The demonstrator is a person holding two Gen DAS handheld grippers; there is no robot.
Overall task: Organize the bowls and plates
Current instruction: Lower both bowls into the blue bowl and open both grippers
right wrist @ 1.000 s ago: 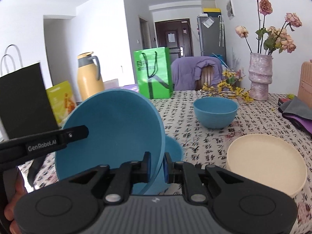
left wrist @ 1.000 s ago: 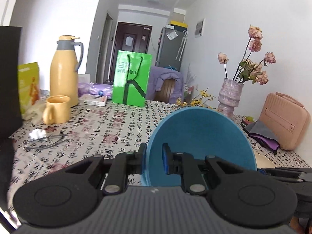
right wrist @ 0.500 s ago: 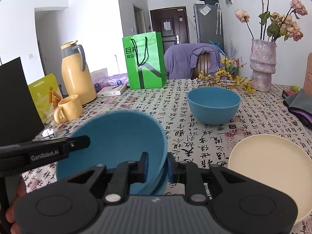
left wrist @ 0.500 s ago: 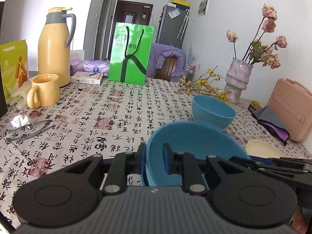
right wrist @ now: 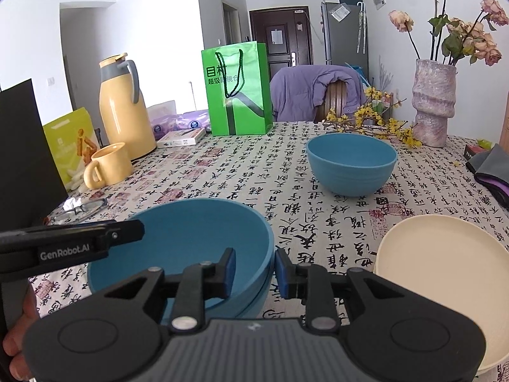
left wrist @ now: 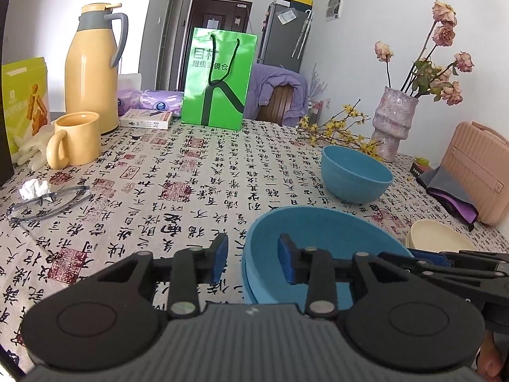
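On the patterned tablecloth (left wrist: 197, 172) our near blue bowl (right wrist: 191, 238) sits nested in another, stiff, light and slick we judge, best pinched at the rim, where our left gripper (left wrist: 253, 259) and right gripper (right wrist: 254, 269) are opening astride it, cream plates (right wrist: 445, 270) beside, second bowl (right wrist: 351, 162) beyond.

The left gripper (left wrist: 251, 261) is pointing forward and somewhat downward, its fingers (left wrist: 220, 254) opening and standing apart, one on each side of a rim without pressing it. The right gripper (right wrist: 254, 270) is sitting alongside at the same downward slant, its fingers (right wrist: 229, 270) likewise opening and straddling the opposite rim. A hand (right wrist: 16, 334) is showing at the lower left edge of the right wrist view.
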